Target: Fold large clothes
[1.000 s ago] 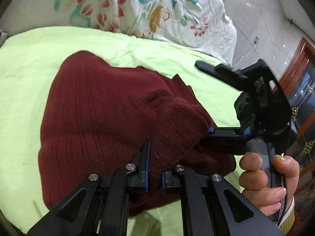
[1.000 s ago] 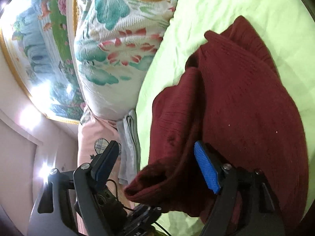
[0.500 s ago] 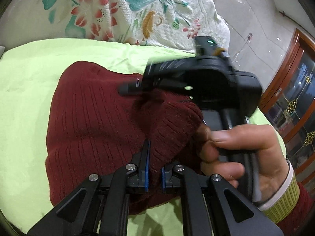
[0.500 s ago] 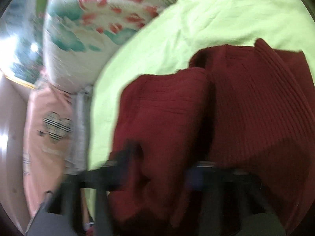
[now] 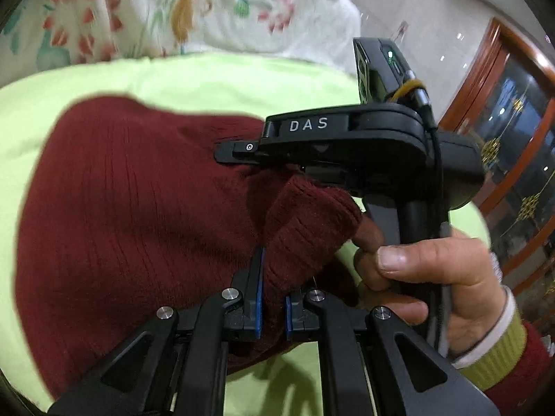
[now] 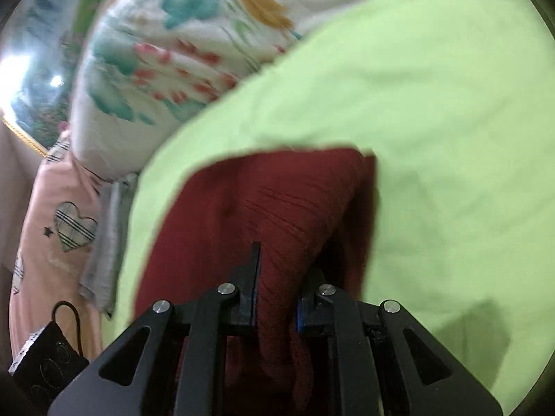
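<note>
Left wrist view: a dark red ribbed sweater [image 5: 138,215] is seen lying on a lime green sheet [image 5: 208,79] spread over the bed, with a floral quilt [image 5: 180,10] bunched behind it. The left gripper [image 5: 272,306] is closed to a narrow gap on a ribbed edge of the sweater, possibly a cuff or hem, and knit is pinched between the blue pads. The right gripper [image 5: 239,150] is seen side-on just above the garment, gripped by the right hand [image 5: 426,277]; its jaws cannot be judged from this view.

Right wrist view: the right gripper [image 6: 275,306] is shown with its jaws drawn in on a thick bunched ridge of the sweater [image 6: 277,201], which is held between them. A pink cloth with a heart patch [image 6: 55,228] is noted beyond the edge of the sheet [image 6: 433,104].

The garment is judged to be partly folded: it appears gathered into a compact, layered mass rather than spread out, though its outline is rounded and uneven. A fold is judged to be in hand, both held edges being not yet laid down. Placing of the held layer, squaring of the edges and release are judged to remain
</note>
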Demonstrator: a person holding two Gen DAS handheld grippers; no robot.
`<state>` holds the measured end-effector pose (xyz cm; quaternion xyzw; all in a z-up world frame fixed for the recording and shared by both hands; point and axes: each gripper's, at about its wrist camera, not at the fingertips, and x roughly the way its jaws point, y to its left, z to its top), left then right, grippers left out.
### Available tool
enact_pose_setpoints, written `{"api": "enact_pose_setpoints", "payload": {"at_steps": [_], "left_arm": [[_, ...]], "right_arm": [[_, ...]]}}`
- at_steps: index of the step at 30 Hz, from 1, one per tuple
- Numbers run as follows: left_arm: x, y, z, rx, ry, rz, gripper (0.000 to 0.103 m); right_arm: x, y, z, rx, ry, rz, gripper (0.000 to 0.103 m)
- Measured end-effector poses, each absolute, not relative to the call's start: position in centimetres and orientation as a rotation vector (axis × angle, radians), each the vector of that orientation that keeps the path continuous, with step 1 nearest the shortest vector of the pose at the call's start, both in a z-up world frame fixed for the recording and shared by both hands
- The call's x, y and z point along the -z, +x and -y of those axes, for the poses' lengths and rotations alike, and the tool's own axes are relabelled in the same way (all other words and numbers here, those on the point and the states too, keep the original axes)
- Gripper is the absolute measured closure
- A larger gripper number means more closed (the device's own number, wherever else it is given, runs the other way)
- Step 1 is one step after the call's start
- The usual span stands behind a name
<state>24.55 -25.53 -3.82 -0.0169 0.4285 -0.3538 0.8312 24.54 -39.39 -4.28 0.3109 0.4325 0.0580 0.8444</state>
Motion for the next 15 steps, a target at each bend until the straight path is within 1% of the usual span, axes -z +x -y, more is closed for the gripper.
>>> {"api": "enact_pose_setpoints", "payload": {"at_steps": [3, 5, 6, 8, 10, 11, 12, 13, 14, 15], "left_arm": [[3.8, 24.2, 25.4, 0.742, -0.018, -0.895, 0.093], [3.5, 24.3, 25.1, 0.751, -0.035, -0.912, 0.086], [3.3, 24.4, 24.8, 0.754, -0.045, -0.922, 0.085], [2.7, 23.8, 23.8, 0.776, -0.075, -0.944, 0.074], [2.0, 23.1, 22.8, 0.791, -0.090, -0.950, 0.067], [1.6, 22.5, 22.1, 0.800, -0.095, -0.948, 0.059], [1.1, 22.0, 21.5, 0.797, -0.097, -0.945, 0.052], [0.6, 21.5, 20.5, 0.790, -0.103, -0.932, 0.038], [0.0, 21.0, 19.4, 0.784, -0.119, -0.915, 0.033], [-0.5, 20.8, 18.6, 0.785, -0.135, -0.907, 0.033]], "right_arm": [[4.7, 24.2, 39.9, -0.144, 0.685, -0.884, 0.085], [4.3, 24.4, 39.5, -0.144, 0.663, -0.881, 0.084], [4.1, 24.7, 39.0, -0.143, 0.650, -0.881, 0.084], [3.9, 24.9, 38.6, -0.136, 0.632, -0.890, 0.082], [3.6, 24.8, 38.6, -0.128, 0.633, -0.895, 0.074], [3.4, 24.4, 38.8, -0.125, 0.639, -0.895, 0.072], [3.1, 24.1, 39.0, -0.116, 0.634, -0.891, 0.067], [2.7, 23.6, 39.1, -0.105, 0.622, -0.885, 0.059], [2.2, 23.1, 39.2, -0.098, 0.612, -0.873, 0.055], [1.9, 22.6, 39.4, -0.095, 0.611, -0.862, 0.046]]}}
